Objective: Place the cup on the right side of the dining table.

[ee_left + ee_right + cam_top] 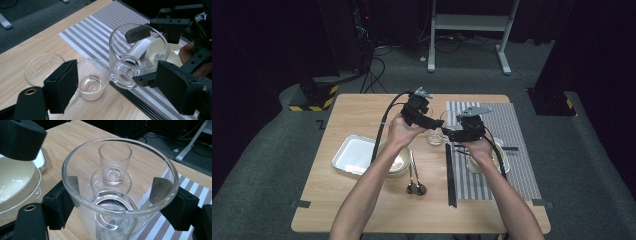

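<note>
gripping the large glass (117,195) between both pads, the right gripper (117,202) held it; the left gripper (112,82) gaped wide, small glass (92,78) at its 11 o'clock.

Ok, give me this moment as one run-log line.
right tool: shut on large glass, at placemat edge | left tool: open, small glass between its jaws, not gripped | shallow glass dish: on table

no readable text, labels or signs
</note>
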A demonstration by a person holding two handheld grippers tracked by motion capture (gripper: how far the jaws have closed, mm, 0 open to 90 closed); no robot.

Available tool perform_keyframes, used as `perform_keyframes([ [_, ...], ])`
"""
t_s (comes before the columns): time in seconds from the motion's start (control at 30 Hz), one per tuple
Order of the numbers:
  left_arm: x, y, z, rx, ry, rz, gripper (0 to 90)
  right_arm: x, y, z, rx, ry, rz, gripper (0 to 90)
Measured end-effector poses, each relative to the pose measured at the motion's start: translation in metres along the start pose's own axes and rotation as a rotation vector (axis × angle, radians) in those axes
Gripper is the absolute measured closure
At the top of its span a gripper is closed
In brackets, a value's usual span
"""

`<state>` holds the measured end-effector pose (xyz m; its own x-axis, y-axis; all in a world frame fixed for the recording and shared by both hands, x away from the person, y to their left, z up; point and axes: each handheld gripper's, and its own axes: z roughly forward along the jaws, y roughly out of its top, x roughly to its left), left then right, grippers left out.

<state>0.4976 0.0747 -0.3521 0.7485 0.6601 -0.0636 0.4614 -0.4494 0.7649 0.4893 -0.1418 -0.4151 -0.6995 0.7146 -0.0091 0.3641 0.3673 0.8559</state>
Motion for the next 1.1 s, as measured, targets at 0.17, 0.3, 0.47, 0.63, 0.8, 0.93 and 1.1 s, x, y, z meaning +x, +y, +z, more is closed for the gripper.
perform_keyframes([
  [0.17, 0.001, -0.002, -0.003, -0.002, 0.009, -0.001, 19.9, -0.002, 0.0, -0.003, -0.007, -0.002, 0.006, 20.4],
  [0.3, 0.002, -0.004, -0.003, 0.0, 0.014, 0.001, 20.5, -0.003, 0.0, -0.005, -0.01, -0.007, 0.006, 20.4],
  [0.47, 0.001, -0.006, -0.003, 0.01, 0.038, 0.019, 20.9, -0.004, 0.0, -0.007, -0.005, -0.015, 0.014, 20.4],
  [0.63, 0.002, -0.009, -0.005, 0.009, 0.045, 0.023, 21.5, -0.005, 0.0, -0.008, -0.012, -0.009, 0.031, 20.4],
  [0.8, 0.003, -0.011, -0.009, 0.004, 0.052, 0.023, 21.7, -0.006, 0.0, -0.009, -0.009, -0.021, 0.03, 20.4],
  [0.93, 0.004, -0.014, -0.012, 0.001, 0.057, 0.023, 22.1, -0.006, 0.0, -0.009, -0.008, -0.026, 0.028, 20.4],
  [1.1, 0.007, -0.022, -0.015, 0.0, 0.065, 0.015, 22.6, -0.006, 0.0, -0.01, -0.006, -0.03, 0.027, 20.4],
])
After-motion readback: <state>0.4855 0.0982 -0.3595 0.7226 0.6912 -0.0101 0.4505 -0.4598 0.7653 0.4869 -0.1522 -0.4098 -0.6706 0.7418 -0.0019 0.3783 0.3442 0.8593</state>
